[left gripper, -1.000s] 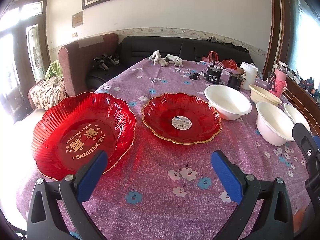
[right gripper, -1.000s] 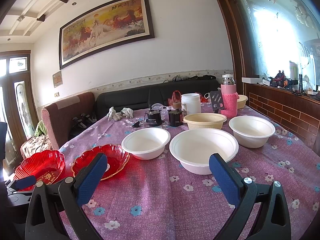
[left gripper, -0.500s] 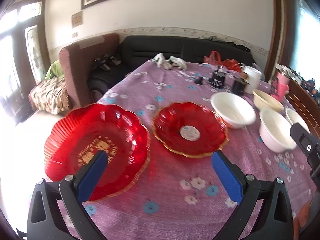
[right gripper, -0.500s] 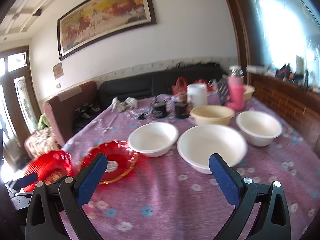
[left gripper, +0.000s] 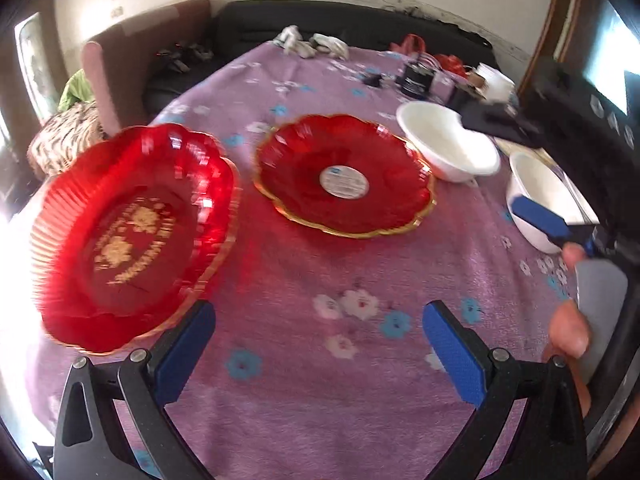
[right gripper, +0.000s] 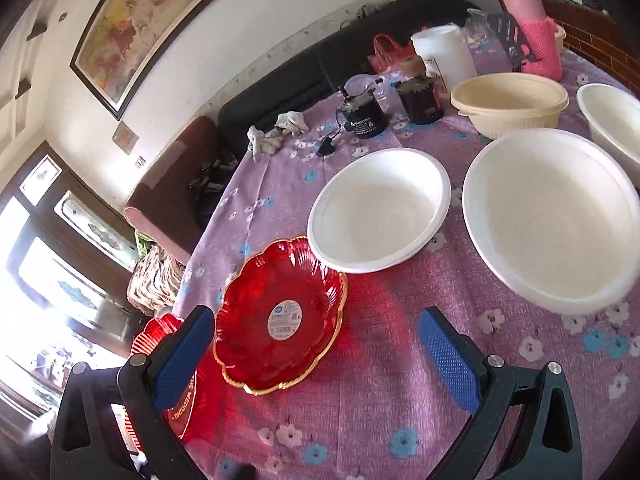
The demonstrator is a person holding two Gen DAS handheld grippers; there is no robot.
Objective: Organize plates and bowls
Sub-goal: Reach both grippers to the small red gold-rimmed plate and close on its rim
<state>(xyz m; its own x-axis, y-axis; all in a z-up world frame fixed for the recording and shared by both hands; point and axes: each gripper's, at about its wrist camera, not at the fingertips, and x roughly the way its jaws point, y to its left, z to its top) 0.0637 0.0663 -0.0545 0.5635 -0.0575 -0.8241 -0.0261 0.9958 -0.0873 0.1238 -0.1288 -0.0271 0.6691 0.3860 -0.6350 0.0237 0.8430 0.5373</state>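
Holding both tongs spread and empty, I see the large red plate just ahead-left of my left tongs. Beyond my right tongs lie the small red plate, then white bowls. I should grip rims squarely, slowly.

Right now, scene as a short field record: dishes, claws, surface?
surface: table under a purple floral cloth
red plates: two; large lettered plate, smaller stickered plate, side by side, apart
white bowls: three, all empty
beige bowl, behind the white ones
left claw: open, holding nothing
right claw: open, holding nothing
stacking: none visible yet
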